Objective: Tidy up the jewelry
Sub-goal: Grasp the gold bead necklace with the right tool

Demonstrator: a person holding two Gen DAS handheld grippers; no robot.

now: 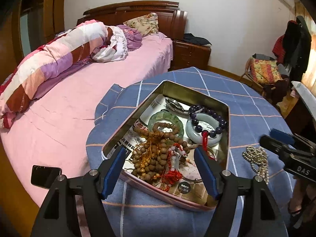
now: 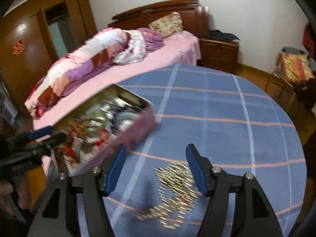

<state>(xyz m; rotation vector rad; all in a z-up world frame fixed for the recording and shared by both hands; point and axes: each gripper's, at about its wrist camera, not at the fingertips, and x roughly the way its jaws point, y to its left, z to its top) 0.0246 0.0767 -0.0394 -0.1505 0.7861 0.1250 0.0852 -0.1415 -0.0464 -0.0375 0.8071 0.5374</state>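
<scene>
Both grippers spread empty over the jewelry

Left gripper (image 1: 160,156) hangs released above the tin (image 1: 197,94); right gripper (image 2: 156,156) gapes over the silver bead chain (image 2: 173,189) lying on the tabletop (image 2: 217,102), right of the tin. Loose strands could slip through the fingers or snag.

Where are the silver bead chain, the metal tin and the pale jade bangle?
silver bead chain (image 1: 256,159), left wrist view, middle of pile.
metal tin (image 1: 194,93), left wrist view, far wall.
pale jade bangle (image 1: 190,126), left wrist view, left rim.
</scene>
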